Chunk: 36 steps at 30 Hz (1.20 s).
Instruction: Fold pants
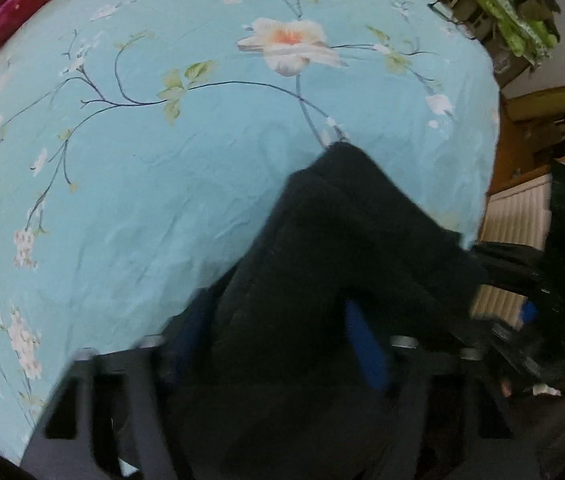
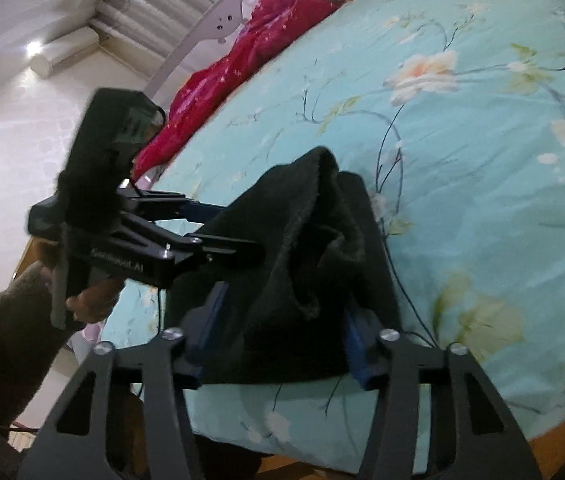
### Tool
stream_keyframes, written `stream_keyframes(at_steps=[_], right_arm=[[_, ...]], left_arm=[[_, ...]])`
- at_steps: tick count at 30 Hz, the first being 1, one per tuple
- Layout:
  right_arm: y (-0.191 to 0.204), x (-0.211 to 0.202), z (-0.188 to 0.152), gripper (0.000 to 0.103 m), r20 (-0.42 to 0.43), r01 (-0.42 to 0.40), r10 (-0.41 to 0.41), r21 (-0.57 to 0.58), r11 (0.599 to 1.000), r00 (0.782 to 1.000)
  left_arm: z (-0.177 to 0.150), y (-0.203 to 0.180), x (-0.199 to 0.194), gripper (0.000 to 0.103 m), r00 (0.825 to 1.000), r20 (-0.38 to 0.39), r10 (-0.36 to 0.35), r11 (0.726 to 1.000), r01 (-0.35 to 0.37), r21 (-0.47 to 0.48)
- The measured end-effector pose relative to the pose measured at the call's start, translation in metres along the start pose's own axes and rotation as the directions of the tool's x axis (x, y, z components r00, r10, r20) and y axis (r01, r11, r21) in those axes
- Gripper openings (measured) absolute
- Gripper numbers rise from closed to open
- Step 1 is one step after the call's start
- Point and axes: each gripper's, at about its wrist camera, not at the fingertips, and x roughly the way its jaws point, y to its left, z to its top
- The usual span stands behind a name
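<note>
The black pants (image 2: 302,264) hang bunched between both grippers above the near edge of a bed with a light-blue floral sheet (image 2: 482,160). My right gripper (image 2: 282,344) is shut on the pants, its blue pads (image 2: 356,340) pressed against the cloth. My left gripper (image 2: 218,232) comes in from the left in the right wrist view, and its fingers go into the cloth. In the left wrist view the pants (image 1: 322,280) fill the space between the left gripper's fingers (image 1: 366,344), and the left gripper (image 1: 278,344) is shut on them. The right gripper (image 1: 502,264) shows at the right edge.
A red blanket (image 2: 250,60) lies along the far side of the bed. A white wall with an air conditioner (image 2: 62,52) is at the left. Wooden furniture with green cloth (image 1: 522,28) and a radiator (image 1: 518,216) stand beyond the bed's right edge (image 1: 490,152).
</note>
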Motion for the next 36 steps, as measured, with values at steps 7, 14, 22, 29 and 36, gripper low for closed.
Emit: stream_keyframes(at_steps=[7, 14, 22, 29, 36], right_arm=[[-0.034, -0.003, -0.019, 0.034, 0.006, -0.227, 0.235, 0.286, 0.931, 0.972], [-0.045, -0.001, -0.023, 0.032, -0.023, -0.184, 0.203, 0.331, 0.926, 0.979], [-0.035, -0.033, 0.016, 0.081, 0.036, -0.027, 0.021, 0.175, 0.984, 0.999], [-0.017, 0.042, 0.042, 0.083, -0.211, 0.077, -0.08, -0.023, 0.997, 0.974], [-0.011, 0.061, 0.048, 0.093, -0.29, 0.015, -0.035, -0.07, 0.997, 0.956]], left_arm=[[-0.003, -0.013, -0.007, 0.044, 0.999, 0.026, 0.04, 0.998, -0.041, 0.04], [-0.007, 0.0, -0.014, 0.055, 0.993, 0.061, 0.106, 0.99, -0.099, -0.103], [-0.11, 0.063, -0.077, 0.078, 0.961, 0.235, 0.149, 0.851, -0.004, -0.524], [-0.178, 0.089, -0.027, 0.083, 0.968, 0.249, -0.006, 0.66, 0.191, -0.727], [-0.176, 0.092, -0.014, 0.091, 0.946, 0.321, -0.043, 0.587, 0.284, -0.759]])
